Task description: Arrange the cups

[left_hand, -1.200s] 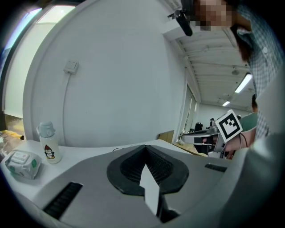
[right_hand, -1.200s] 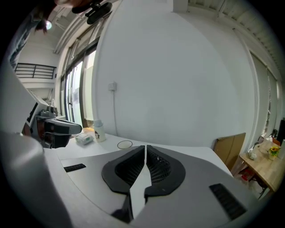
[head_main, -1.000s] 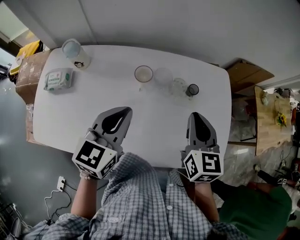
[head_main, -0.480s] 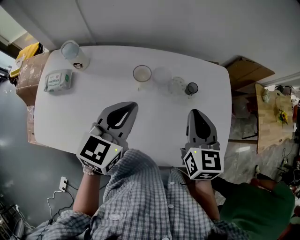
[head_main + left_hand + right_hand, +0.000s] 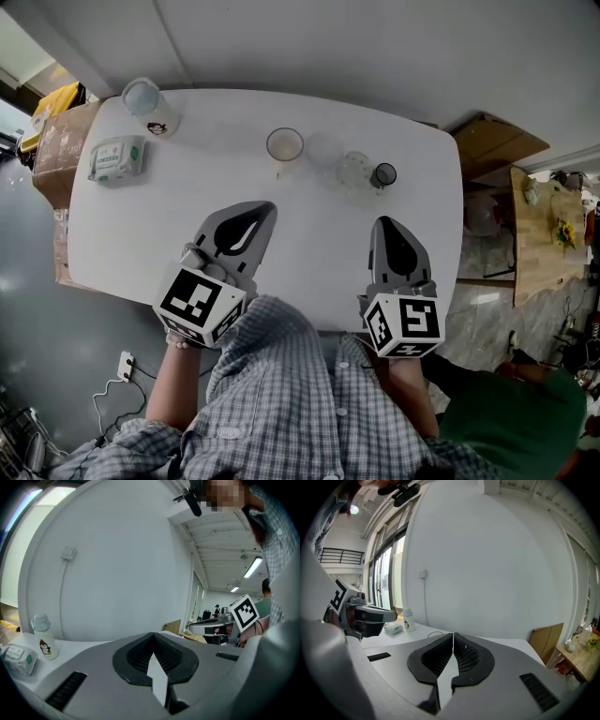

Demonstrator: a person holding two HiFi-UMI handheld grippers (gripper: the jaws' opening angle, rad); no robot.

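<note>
1. Overhead, from the head view: white table [image 5: 187,211], with clock directions taken from its centre and 12 o'clock at the far edge.
2. Left gripper [image 5: 262,211] at 7 o'clock, over the near part of the table and angled toward 1 o'clock. Jaws pressed together tip to tip, with nothing between them.
3. Right gripper [image 5: 387,224] at 5 o'clock, close to the near edge and pointing toward 12 o'clock. Jaws likewise closed at the tips and empty.
4. Four cups in a row from 12 to 2 o'clock, all upright and well apart from both grippers: brown-rimmed cup [image 5: 285,146], then clear cup [image 5: 323,150] just beside it, then clear glass [image 5: 355,170], then small dark cup [image 5: 383,175]. Touching or merely adjacent for the last two: cannot tell.
5. White bottle [image 5: 148,106] with a penguin mark, upright at the 10 o'clock corner. Wipes packet [image 5: 117,157] near it, lying flat toward 9 o'clock.
6. Cardboard box [image 5: 54,150] off the table, beside its 9 o'clock edge.
7. Flat cardboard sheet [image 5: 497,142] on the floor, beyond the 2 o'clock corner.
</note>
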